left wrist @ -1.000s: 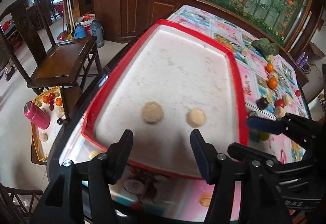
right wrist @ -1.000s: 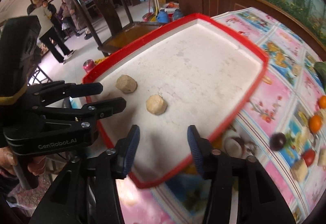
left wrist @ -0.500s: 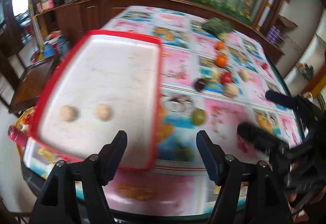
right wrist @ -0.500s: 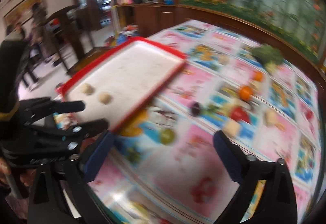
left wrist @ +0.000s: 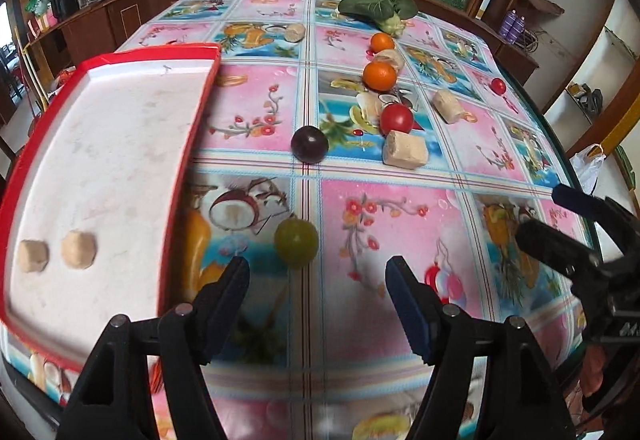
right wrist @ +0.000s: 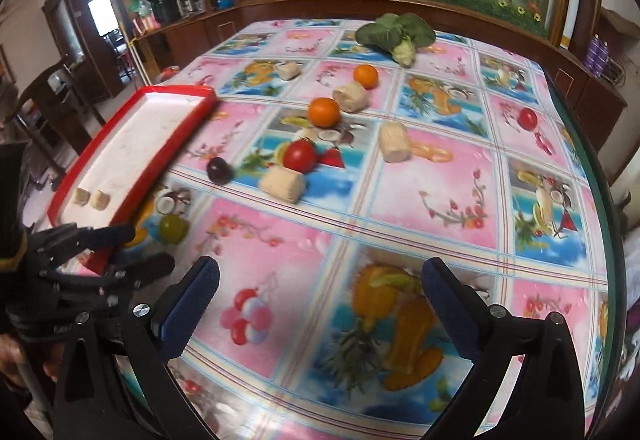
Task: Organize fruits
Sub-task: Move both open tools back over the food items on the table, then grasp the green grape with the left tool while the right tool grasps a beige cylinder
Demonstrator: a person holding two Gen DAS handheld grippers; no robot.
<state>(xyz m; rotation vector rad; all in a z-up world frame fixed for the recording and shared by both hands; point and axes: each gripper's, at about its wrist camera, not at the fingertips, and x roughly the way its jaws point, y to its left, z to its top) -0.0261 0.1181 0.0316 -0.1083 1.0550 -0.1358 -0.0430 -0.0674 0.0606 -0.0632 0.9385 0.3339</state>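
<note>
A red-rimmed white tray (left wrist: 188, 144) (right wrist: 176, 136) lies at the table's left with two beige chunks (left wrist: 78, 250) (right wrist: 99, 199) in it. On the tablecloth lie a green grape (left wrist: 296, 238) (right wrist: 173, 228), a dark plum (left wrist: 309, 144) (right wrist: 219, 170), a tomato (left wrist: 396, 119) (right wrist: 300, 156), two oranges (left wrist: 379, 75) (right wrist: 324, 112) and several beige chunks (left wrist: 405, 155). My left gripper (left wrist: 318, 296) is open and empty, just short of the grape. My right gripper (right wrist: 320, 300) is open and empty over bare cloth.
A leafy green vegetable (left wrist: 378, 10) (right wrist: 396, 32) lies at the far end. A small red tomato (left wrist: 498, 86) (right wrist: 528, 119) sits near the right edge. Wooden cabinets (left wrist: 100, 24) and a glass-fronted wall ring the table. The right gripper shows in the left wrist view (left wrist: 580, 232).
Both grippers have swung right, away from the tray and over the tablecloth with the fruit. Both have opened wider. The two chunks stay in the tray.
</note>
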